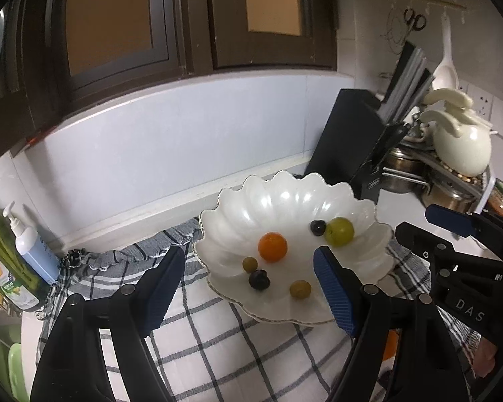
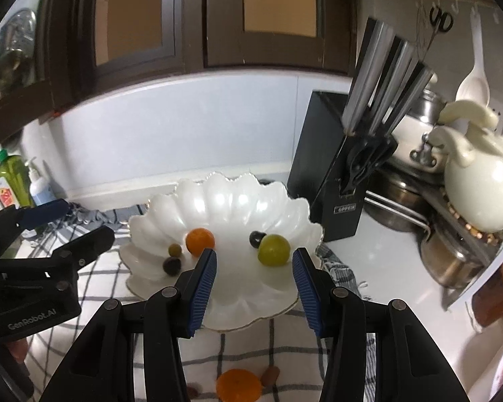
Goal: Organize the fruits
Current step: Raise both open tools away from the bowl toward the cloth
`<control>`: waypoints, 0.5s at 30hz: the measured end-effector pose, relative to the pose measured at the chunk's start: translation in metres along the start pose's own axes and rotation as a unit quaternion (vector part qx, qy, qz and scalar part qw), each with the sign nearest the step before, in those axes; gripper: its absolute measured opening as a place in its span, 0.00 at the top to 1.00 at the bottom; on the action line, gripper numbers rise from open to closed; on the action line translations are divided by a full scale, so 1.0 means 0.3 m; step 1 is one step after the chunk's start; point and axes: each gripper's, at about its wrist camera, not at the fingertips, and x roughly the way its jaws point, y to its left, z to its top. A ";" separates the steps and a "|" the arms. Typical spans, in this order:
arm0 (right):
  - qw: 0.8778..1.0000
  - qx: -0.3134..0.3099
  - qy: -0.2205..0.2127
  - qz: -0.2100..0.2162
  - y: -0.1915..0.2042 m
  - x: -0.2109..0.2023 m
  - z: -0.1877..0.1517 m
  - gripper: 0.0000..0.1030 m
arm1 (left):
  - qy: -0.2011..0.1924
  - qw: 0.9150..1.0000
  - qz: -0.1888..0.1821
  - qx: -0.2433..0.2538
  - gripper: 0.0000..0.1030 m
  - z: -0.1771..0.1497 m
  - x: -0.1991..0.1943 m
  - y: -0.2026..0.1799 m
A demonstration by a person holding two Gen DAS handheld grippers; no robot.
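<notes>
A white scalloped bowl (image 1: 285, 197) (image 2: 231, 197) stands on a checked cloth (image 1: 218, 351). It holds a small orange (image 1: 272, 246) (image 2: 200, 242), a large green fruit (image 1: 339, 231) (image 2: 273, 250), two dark grapes (image 1: 259, 279) (image 1: 317, 227) and two small green grapes (image 1: 250, 264) (image 1: 300, 289). My left gripper (image 1: 248, 289) is open and empty, just in front of the bowl. My right gripper (image 2: 255, 291) is open and empty over the bowl's near rim. Another orange (image 2: 239, 387) and a brown date-like fruit (image 2: 271, 375) lie on the cloth below the right gripper.
A black knife block (image 2: 332, 174) stands right of the bowl. Beyond it are metal pots (image 2: 452, 261) and a cream ceramic jar (image 2: 479, 181). A soap pump (image 1: 33, 248) and a green dish-soap bottle (image 1: 3, 261) stand at the left by the wall.
</notes>
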 end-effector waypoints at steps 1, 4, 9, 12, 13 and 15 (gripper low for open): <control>1.000 0.000 -0.004 0.000 0.001 -0.014 -0.001 0.53 | -0.004 1.000 -0.001 0.000 0.24 -0.001 -0.014 -0.002; 1.000 -0.003 -0.013 0.002 0.006 -0.056 -0.003 0.53 | -0.015 1.000 -0.002 -0.003 0.24 -0.008 -0.057 -0.004; 1.000 -0.012 -0.016 0.006 0.012 -0.106 -0.024 0.53 | -0.027 1.000 -0.005 0.001 0.24 -0.026 -0.122 -0.009; 1.000 -0.014 -0.014 0.005 0.009 -0.131 -0.045 0.53 | -0.030 1.000 -0.005 0.000 0.24 -0.042 -0.154 -0.011; 1.000 -0.015 -0.013 0.005 0.008 -0.138 -0.054 0.53 | -0.031 0.999 -0.007 0.000 0.24 -0.050 -0.166 -0.012; 1.000 -0.016 -0.010 0.002 0.008 -0.150 -0.072 0.53 | -0.030 0.999 -0.008 0.003 0.24 -0.063 -0.180 -0.014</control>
